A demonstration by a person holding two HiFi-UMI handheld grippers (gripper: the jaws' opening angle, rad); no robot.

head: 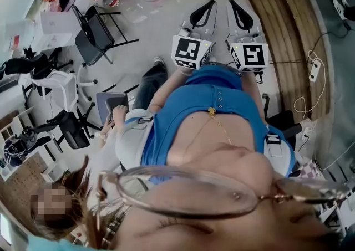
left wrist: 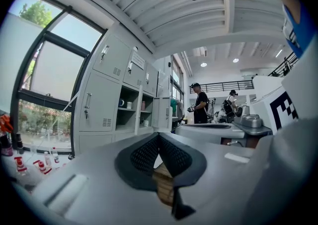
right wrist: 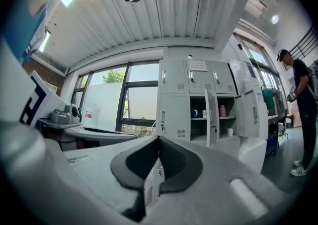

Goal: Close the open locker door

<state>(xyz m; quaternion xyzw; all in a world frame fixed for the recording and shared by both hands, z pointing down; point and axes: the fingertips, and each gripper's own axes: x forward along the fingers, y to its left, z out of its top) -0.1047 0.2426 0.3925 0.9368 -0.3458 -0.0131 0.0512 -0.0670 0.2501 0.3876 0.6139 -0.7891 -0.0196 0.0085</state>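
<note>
The locker bank (right wrist: 198,102) is grey and stands beside the windows (right wrist: 124,100). The right gripper view shows it ahead; the left gripper view shows it off to the left (left wrist: 114,95). The head view misses it, giving only floor (head: 166,28), chairs (head: 97,36) and the 2 grippers side by side.

The open locker door (right wrist: 210,117) is in the middle row, swung out edge-on. A 2nd door (right wrist: 250,113) just right of it also stands open.

The left gripper (head: 202,16) and right gripper (head: 239,16) are well apart from the lockers. Each gripper's fingertips are closed together, holding and touching nothing.
</note>
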